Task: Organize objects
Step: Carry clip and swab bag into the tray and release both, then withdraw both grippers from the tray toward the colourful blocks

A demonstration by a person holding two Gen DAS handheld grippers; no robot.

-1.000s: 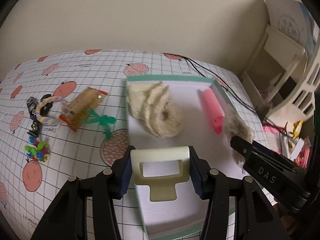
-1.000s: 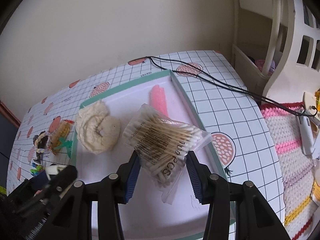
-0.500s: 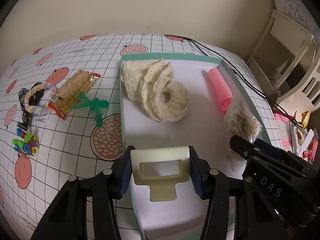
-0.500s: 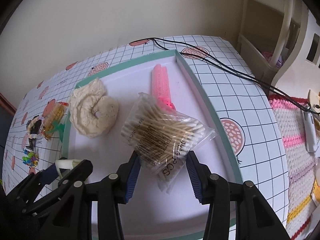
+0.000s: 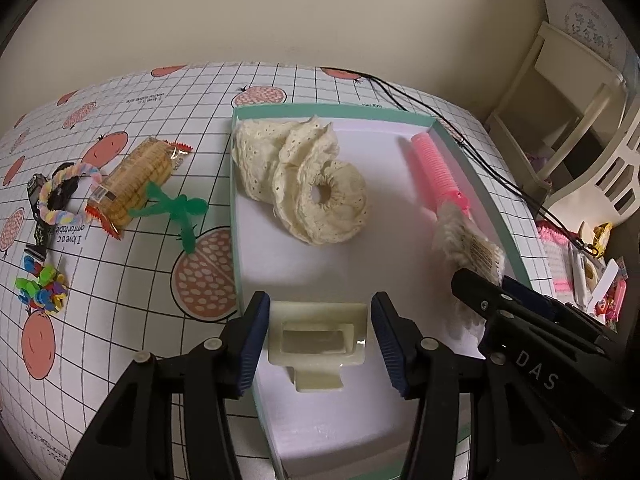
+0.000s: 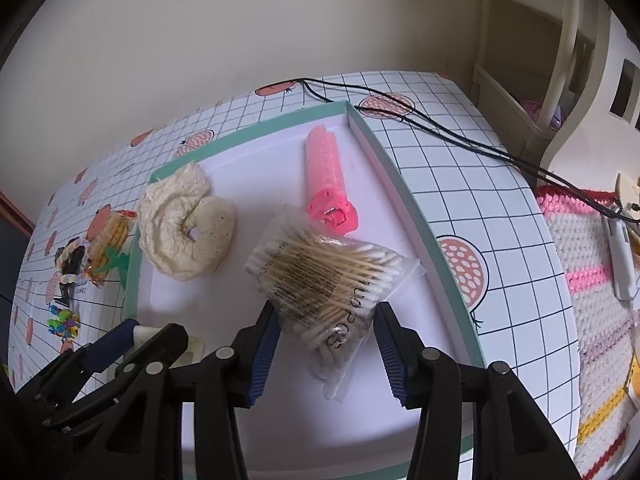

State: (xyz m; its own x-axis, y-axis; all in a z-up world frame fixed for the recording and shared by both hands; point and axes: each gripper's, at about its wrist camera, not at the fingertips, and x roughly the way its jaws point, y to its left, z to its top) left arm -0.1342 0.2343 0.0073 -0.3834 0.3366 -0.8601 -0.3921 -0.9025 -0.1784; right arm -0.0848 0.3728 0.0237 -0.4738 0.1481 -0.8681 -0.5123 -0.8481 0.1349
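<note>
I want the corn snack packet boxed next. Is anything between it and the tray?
Yes. The green bow clip lies on the tablecloth between the corn snack packet and the tray's left wall, touching the packet's near side. Otherwise nothing visible blocks it.

Tray (image 5: pixel 236 216): one
Scrunchies (image 5: pixel 316 192) in tray: two
Pink roller (image 5: pixel 434 168): one
Swab bag (image 6: pixel 328 276): one
Cream clip (image 5: pixel 316 336): one
Left of tray, biscuit pack (image 5: pixel 136 180): one

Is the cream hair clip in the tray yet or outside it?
In. The cream hair clip lies on the tray floor, gaps separating it from the left gripper's spread fingers.
</note>
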